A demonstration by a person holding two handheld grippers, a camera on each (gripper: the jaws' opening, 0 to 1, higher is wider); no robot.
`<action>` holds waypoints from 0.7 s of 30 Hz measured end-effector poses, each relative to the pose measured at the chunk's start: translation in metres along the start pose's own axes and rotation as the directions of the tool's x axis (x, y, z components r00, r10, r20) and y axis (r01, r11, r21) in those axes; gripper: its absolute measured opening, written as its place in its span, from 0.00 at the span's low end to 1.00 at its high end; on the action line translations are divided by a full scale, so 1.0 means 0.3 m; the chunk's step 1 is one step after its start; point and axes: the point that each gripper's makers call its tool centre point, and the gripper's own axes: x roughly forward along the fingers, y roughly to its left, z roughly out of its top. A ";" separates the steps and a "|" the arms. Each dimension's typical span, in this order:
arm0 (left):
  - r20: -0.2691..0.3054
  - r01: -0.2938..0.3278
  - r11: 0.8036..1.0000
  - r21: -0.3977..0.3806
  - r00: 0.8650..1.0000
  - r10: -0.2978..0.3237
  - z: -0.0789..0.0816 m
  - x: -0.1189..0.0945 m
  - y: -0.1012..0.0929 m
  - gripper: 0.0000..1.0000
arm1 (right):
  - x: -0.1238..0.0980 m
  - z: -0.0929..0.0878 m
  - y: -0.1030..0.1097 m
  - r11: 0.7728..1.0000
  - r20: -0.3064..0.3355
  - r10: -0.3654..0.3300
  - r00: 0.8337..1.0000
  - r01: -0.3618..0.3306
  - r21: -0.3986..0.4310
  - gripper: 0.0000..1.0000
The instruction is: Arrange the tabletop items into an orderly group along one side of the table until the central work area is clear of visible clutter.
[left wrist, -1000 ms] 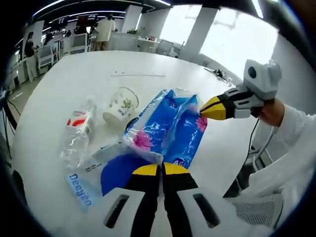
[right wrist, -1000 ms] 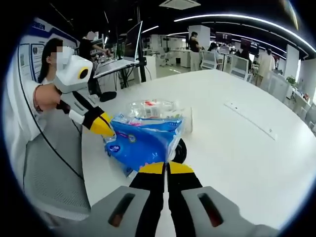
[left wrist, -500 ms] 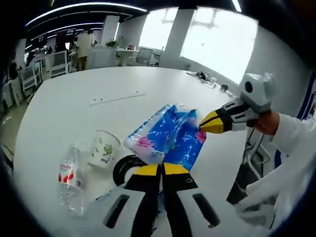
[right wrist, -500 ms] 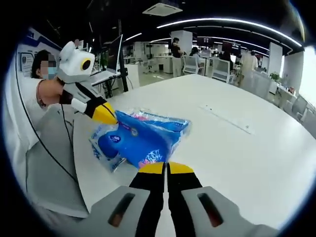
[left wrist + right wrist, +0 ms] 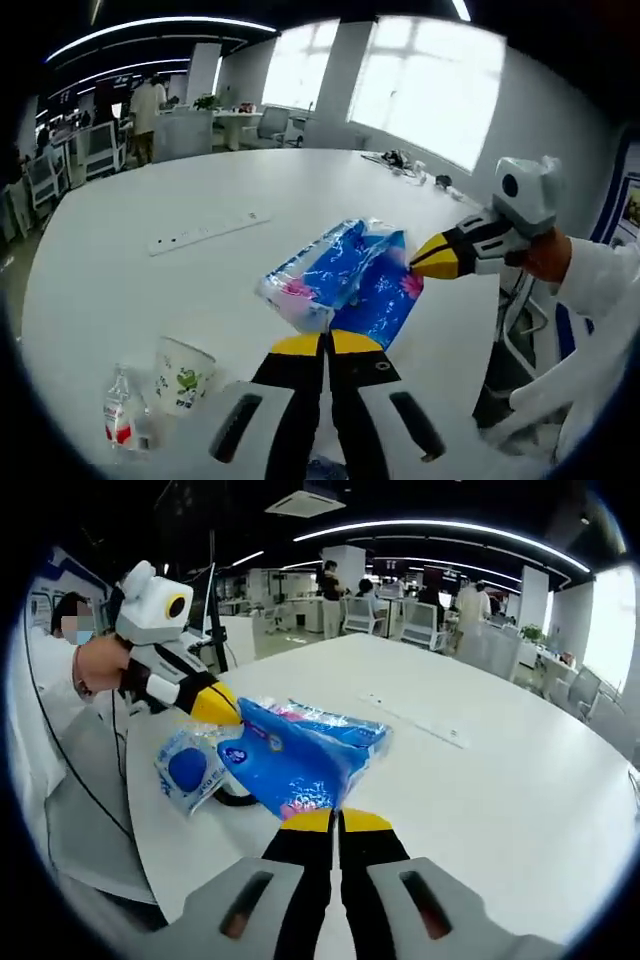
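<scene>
A blue flowered tissue pack (image 5: 345, 278) hangs above the white table (image 5: 150, 290), held at both ends. My left gripper (image 5: 325, 341) is shut on its near edge. From the right, my right gripper (image 5: 420, 263) pinches the far corner. In the right gripper view the same pack (image 5: 295, 765) sits in my right gripper (image 5: 335, 821), and my left gripper (image 5: 226, 713) grips its upper left corner. A smaller blue and white pack (image 5: 186, 770) lies on the table below, beside a black ring (image 5: 236, 799).
A paper cup with green print (image 5: 180, 375) and a clear plastic bottle with a red label (image 5: 122, 420) stand near the table's edge at lower left. A white power strip (image 5: 205, 230) lies farther out. A person's white sleeve (image 5: 590, 300) is at the right. Desks and people fill the room behind.
Both grippers stayed shut on the blue pack and carried it up and away from the cup and bottle. The smaller pack and black ring stayed on the table.
</scene>
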 end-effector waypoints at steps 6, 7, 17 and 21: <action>0.002 0.003 1.000 0.011 1.000 -0.003 0.052 0.072 -0.007 0.00 | -0.008 -0.008 -0.072 0.999 0.008 -0.023 1.000 0.023 0.027 0.00; 0.003 0.003 1.000 0.014 1.000 -0.003 0.058 0.082 -0.007 0.00 | -0.007 -0.010 -0.078 0.999 0.007 -0.025 1.000 0.025 0.035 0.00; -0.004 -0.002 1.000 0.027 1.000 0.002 0.096 0.234 0.001 0.00 | 0.016 -0.062 -0.199 0.996 -0.011 -0.059 0.998 0.060 0.065 0.00; -0.011 -0.006 1.000 0.009 1.000 0.007 0.096 0.298 0.014 0.00 | 0.036 -0.088 -0.251 0.993 -0.017 -0.065 0.998 0.066 0.093 0.00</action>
